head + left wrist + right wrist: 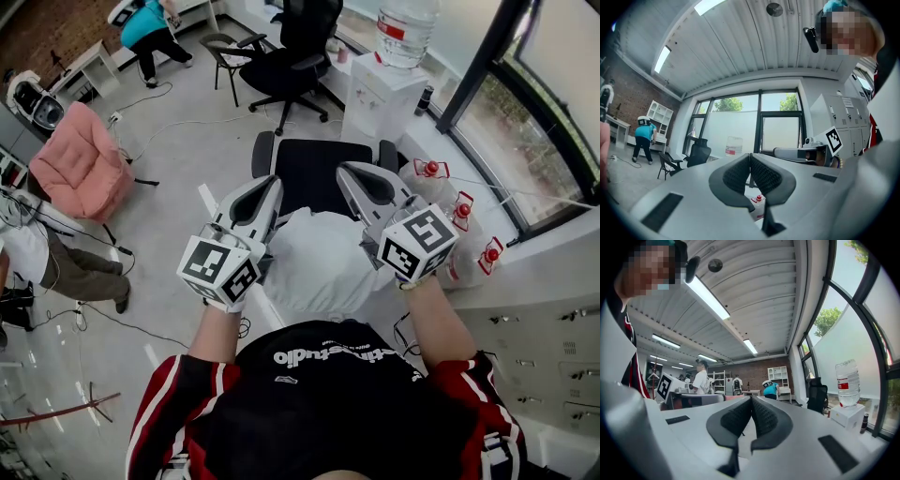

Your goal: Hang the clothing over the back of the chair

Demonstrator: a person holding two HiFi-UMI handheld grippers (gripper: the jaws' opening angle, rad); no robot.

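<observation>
Left gripper (271, 185) and right gripper (346, 172) clamped on white cloth garment (319, 267) — hold it spread, level, centred over back of black office chair (309, 169) before lowering.

Grey floor (178, 150) bears a black chair (314, 173) just beyond the fingers (251, 204), water bottles (466, 225) to their right, pink armchair (80, 164) far left.

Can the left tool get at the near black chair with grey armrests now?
Probably yes: the near black chair stands just beyond the left tool, nothing between them; only the white cloth garment is beside it.
</observation>
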